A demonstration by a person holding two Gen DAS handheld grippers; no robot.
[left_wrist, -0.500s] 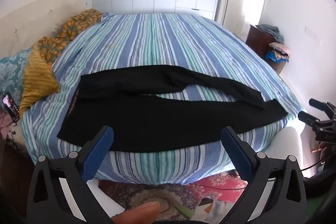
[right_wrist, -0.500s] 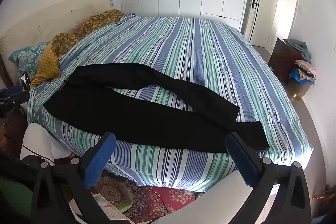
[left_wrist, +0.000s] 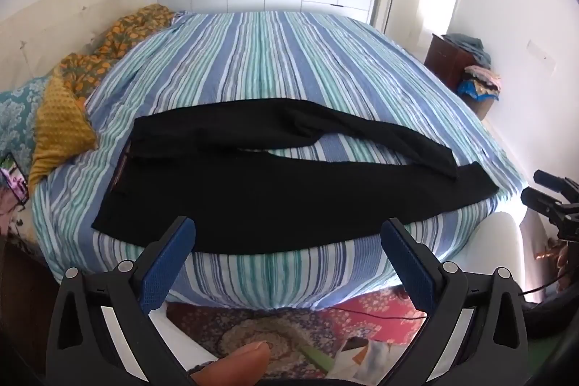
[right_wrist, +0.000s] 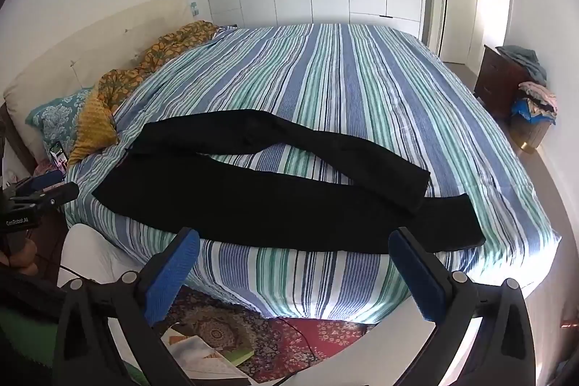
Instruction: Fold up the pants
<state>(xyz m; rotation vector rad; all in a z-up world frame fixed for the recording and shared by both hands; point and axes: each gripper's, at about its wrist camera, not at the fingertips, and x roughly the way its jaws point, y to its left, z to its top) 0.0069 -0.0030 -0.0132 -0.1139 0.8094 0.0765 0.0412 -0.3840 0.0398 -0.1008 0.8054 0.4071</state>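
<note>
Black pants (left_wrist: 282, 194) lie spread flat along the near edge of the striped bed (left_wrist: 275, 60), waistband to the left, legs to the right with the far leg bent over the near one. They also show in the right wrist view (right_wrist: 282, 201). My left gripper (left_wrist: 287, 234) is open and empty, hovering off the bed's near edge in front of the near leg. My right gripper (right_wrist: 295, 245) is open and empty, also in front of the near leg, short of the bed (right_wrist: 362, 89). The right gripper also shows at the right edge of the left wrist view (left_wrist: 550, 190).
Yellow and floral pillows (left_wrist: 65, 122) lie at the bed's left end by the headboard. A phone (left_wrist: 14, 174) lies at the left. A patterned rug (left_wrist: 289, 324) and papers (right_wrist: 202, 350) are on the floor below. A dresser with clothes (left_wrist: 466, 67) stands at the right.
Both grippers have shifted slightly closer to the bed. The pants have not moved.
</note>
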